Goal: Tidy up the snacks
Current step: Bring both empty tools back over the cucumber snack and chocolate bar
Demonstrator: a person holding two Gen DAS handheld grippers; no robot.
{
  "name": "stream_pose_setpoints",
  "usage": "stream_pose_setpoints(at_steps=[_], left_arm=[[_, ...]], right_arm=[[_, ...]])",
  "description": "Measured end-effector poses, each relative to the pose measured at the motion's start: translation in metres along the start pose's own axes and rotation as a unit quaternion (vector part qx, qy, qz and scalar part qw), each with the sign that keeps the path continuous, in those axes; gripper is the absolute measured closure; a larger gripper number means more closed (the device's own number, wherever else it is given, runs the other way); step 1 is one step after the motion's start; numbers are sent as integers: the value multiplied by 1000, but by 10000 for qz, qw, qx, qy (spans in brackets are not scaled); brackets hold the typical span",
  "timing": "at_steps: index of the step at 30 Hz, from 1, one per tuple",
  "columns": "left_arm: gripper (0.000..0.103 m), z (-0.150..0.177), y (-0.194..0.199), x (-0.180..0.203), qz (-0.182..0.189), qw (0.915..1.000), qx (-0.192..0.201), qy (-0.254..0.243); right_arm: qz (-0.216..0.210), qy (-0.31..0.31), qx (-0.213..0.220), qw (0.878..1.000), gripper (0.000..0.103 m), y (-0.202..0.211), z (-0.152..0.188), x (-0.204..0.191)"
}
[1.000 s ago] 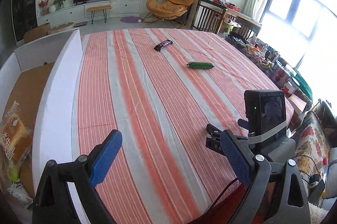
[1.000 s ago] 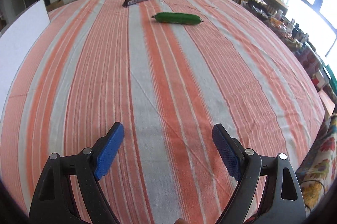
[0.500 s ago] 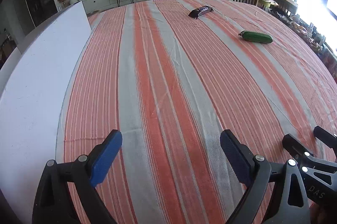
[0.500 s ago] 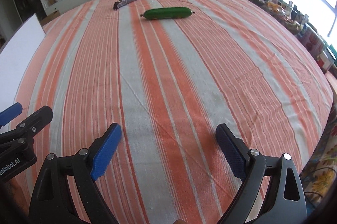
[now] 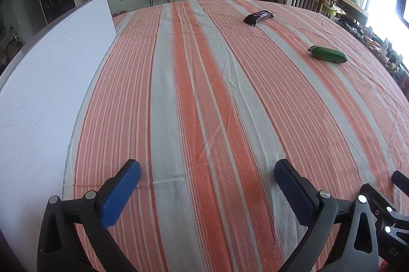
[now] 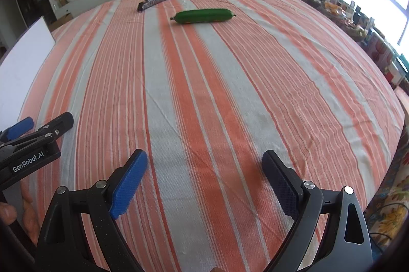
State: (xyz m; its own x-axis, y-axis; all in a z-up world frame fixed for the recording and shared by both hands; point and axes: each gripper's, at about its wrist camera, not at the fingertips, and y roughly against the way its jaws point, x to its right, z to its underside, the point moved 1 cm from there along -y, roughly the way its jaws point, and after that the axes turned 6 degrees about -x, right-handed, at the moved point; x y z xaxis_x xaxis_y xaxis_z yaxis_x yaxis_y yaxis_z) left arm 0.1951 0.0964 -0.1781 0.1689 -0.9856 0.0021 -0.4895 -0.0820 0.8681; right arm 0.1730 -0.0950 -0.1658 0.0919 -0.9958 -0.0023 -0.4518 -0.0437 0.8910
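A green sausage-shaped snack [image 5: 328, 54] [image 6: 203, 15] lies on the striped tablecloth, far right in the left wrist view. A dark wrapped snack bar [image 5: 258, 16] [image 6: 154, 1] lies beyond it near the table's far edge. My left gripper [image 5: 207, 185] is open and empty, low over the near part of the table. My right gripper [image 6: 204, 176] is open and empty beside it, pointing toward the green snack. The left gripper also shows at the left edge of the right wrist view [image 6: 18, 131].
A white box flap [image 5: 48, 82] [image 6: 23, 67] stands along the table's left side. The table [image 5: 204, 105] has an orange and grey striped cloth. Chairs and a cluttered side table [image 6: 352, 16] stand to the right.
My left gripper has swung from facing right to facing forward, and the box's inside and the right gripper's body left its view. My right gripper has moved nearer the green snack.
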Motion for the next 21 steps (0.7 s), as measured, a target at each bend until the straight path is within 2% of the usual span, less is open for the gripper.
stream_pose_setpoints(at_steps=[15,21], left_arm=[[0,-1,-2,0,0,10000,1,6],[0,-1,-2,0,0,10000,1,6]], right_arm=[[-26,10,-27,10000,9,-3,-1,2],[-140,44,-96,9998,6,-4,-2,3]])
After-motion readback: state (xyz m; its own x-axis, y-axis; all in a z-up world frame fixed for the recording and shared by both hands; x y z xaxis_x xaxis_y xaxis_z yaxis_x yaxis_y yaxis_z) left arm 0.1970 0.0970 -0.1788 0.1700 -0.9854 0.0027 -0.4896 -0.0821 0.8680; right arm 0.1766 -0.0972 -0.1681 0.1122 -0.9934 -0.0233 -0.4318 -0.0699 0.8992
